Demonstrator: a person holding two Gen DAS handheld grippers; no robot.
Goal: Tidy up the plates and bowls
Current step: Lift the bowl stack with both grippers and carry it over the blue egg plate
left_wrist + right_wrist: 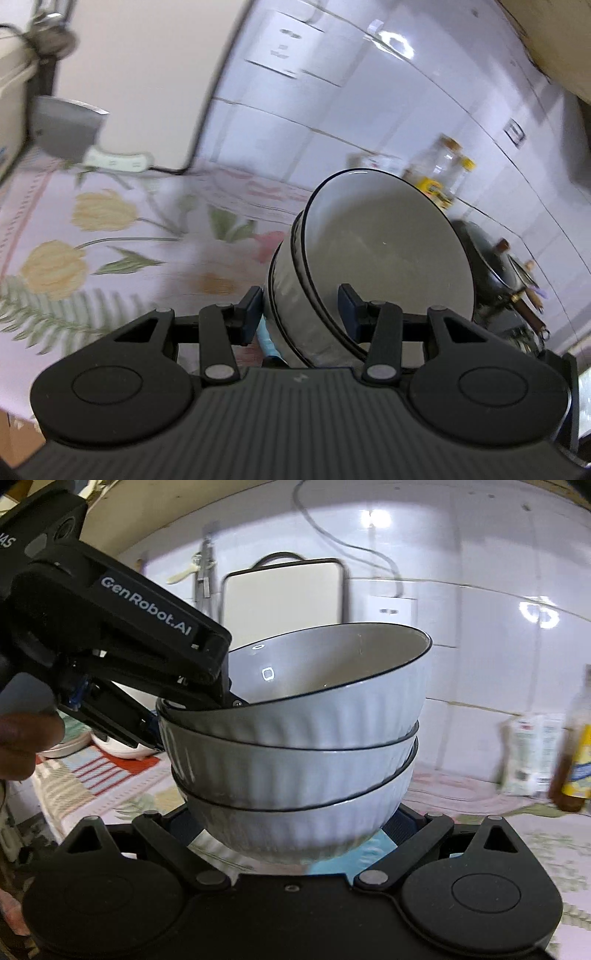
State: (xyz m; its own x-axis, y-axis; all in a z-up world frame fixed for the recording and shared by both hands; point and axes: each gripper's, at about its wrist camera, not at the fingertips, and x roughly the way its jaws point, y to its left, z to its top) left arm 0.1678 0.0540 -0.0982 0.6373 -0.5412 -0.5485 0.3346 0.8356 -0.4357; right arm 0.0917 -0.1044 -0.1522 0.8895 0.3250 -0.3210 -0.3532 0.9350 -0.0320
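Note:
Three white ribbed bowls with dark rims sit nested in a stack (299, 760). In the right wrist view my right gripper (295, 834) is shut on the bottom bowl (295, 827), its fingers pressing both sides. My left gripper (221, 698) comes in from the upper left and pinches the rim of the top bowl (332, 686), which is tilted. In the left wrist view the left gripper (301, 314) straddles the bowl's wall (295, 302), with one finger inside the top bowl (388, 247).
A floral cloth (110, 236) covers the counter. Bottles (443, 173) and a dark wok (495, 266) stand along the tiled wall. In the right wrist view there are a bottle (576, 749) and packet (528, 753) at right and a white tray (284, 598) leaning behind.

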